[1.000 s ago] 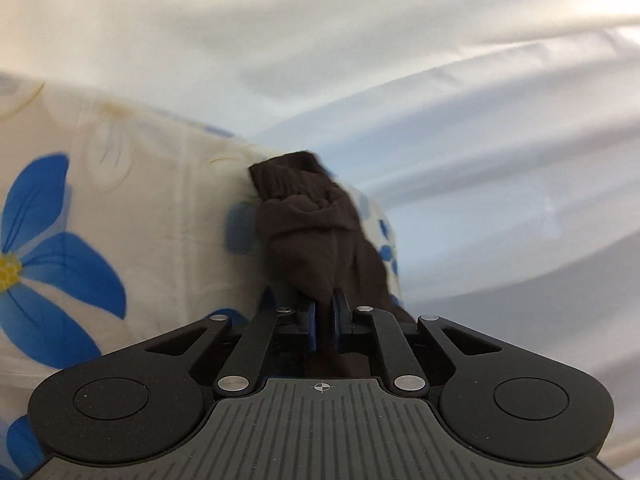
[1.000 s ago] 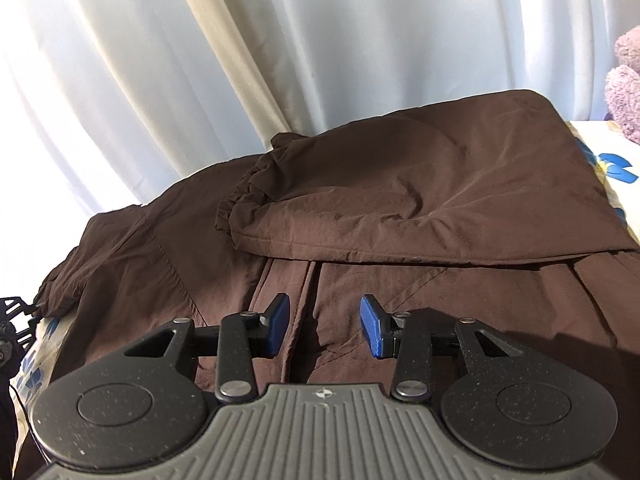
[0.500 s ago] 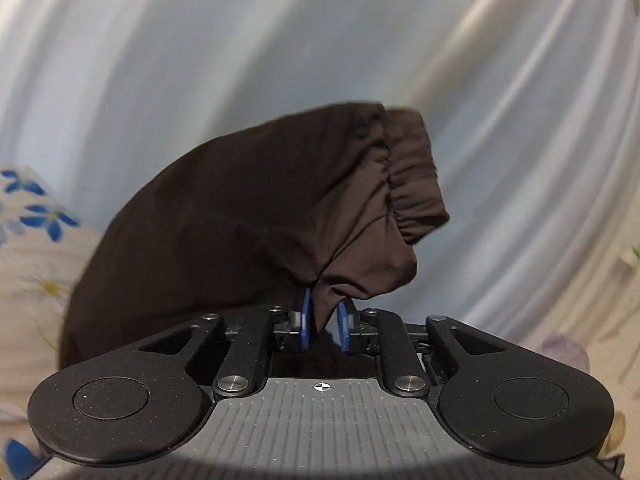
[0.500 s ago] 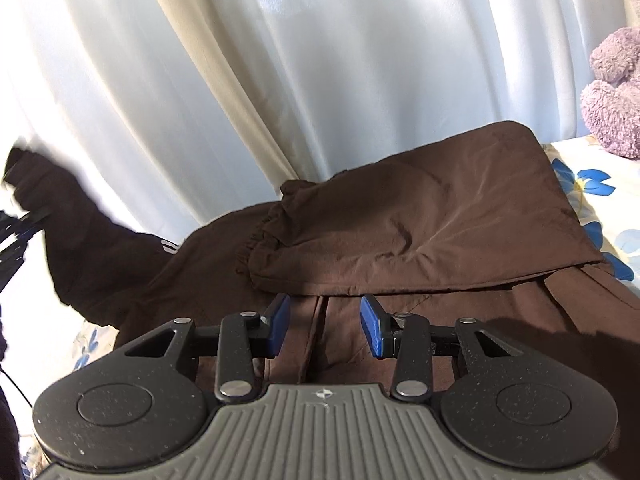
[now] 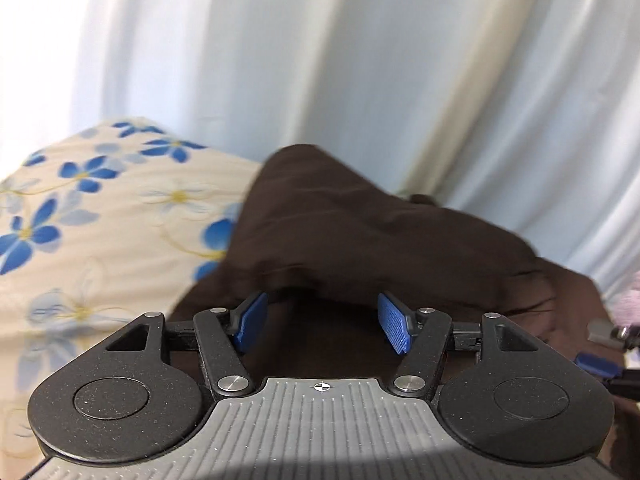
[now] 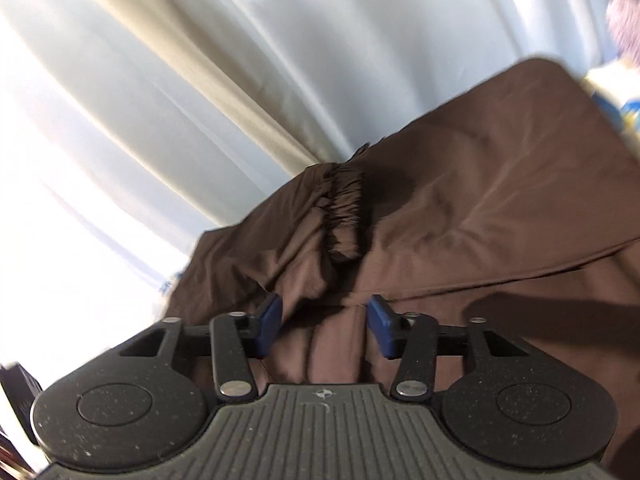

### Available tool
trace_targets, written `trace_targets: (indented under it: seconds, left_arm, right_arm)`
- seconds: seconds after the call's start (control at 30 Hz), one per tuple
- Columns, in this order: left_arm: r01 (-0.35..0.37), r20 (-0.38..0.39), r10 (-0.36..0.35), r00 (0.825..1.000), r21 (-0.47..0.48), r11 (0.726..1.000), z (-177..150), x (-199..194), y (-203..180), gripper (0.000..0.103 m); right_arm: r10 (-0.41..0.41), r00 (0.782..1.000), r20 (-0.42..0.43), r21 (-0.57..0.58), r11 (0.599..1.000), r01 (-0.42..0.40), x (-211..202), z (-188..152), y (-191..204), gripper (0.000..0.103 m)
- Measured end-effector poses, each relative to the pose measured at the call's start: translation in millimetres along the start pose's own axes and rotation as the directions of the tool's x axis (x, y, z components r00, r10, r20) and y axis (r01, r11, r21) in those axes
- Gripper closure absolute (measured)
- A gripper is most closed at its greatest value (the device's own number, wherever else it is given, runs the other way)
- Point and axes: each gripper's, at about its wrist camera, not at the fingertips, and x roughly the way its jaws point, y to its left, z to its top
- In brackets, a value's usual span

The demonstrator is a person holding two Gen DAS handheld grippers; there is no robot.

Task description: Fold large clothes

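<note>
A large dark brown garment [image 5: 360, 232] lies on the floral bedsheet [image 5: 100, 220]. In the left wrist view my left gripper [image 5: 322, 322] is open and empty, its blue pads wide apart just above the folded brown cloth. In the right wrist view the garment [image 6: 500, 200] shows both sleeves folded over its body, with a gathered elastic cuff [image 6: 344, 212] lying in the middle. My right gripper [image 6: 324, 326] is open and empty, low over the garment's near part. The right gripper's tip also shows at the left wrist view's right edge [image 5: 600, 360].
White curtains [image 5: 320, 60] hang close behind the bed and fill the upper half of both views [image 6: 200, 80]. A purple plush toy [image 6: 624, 8] sits at the far right of the bed. The bedsheet extends to the left of the garment.
My left gripper carried the brown sleeve up and over onto the garment, then opened and let it go. The cuff now lies on the garment's middle. My right gripper stayed open and tilted.
</note>
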Motion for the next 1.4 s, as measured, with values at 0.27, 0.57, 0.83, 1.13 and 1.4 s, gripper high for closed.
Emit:
trace_targets:
  seconds: [0.27,0.57,0.83,1.13,1.4]
  left_arm:
    - [-0.094,-0.050,0.096,0.994,0.055,0.994,-17,23,20,0.038]
    - [-0.109,-0.051,0.115,0.992,0.101,0.989,-19,20,17,0.030]
    - [-0.080,-0.070,0.096,0.993,0.205,0.975,-19,-5,-5,0.027]
    - [0.010,0.070,-0.022,0.997,0.170,0.985,26,-9,-31,0.018]
    - [-0.019,0.141,-0.017,0.990,0.250,0.968,19,93,-94,0.010]
  right_arm:
    - [0.027,0.999,-0.038,0.196,0.980,-0.019,74,26,-7,0.059]
    - [0.014,0.985,0.175,0.056,0.998,-0.024,19,32,26,0.083]
    - [-0.197,0.977,0.079,-0.017,0.980,0.199,36,13,-17,0.079]
    - [-0.244,0.943,0.228,-0.142,0.949,0.280,3,38,9,0.070]
    - [-0.215,0.954,0.207,-0.540,0.788,0.295,103,31,83,0.089]
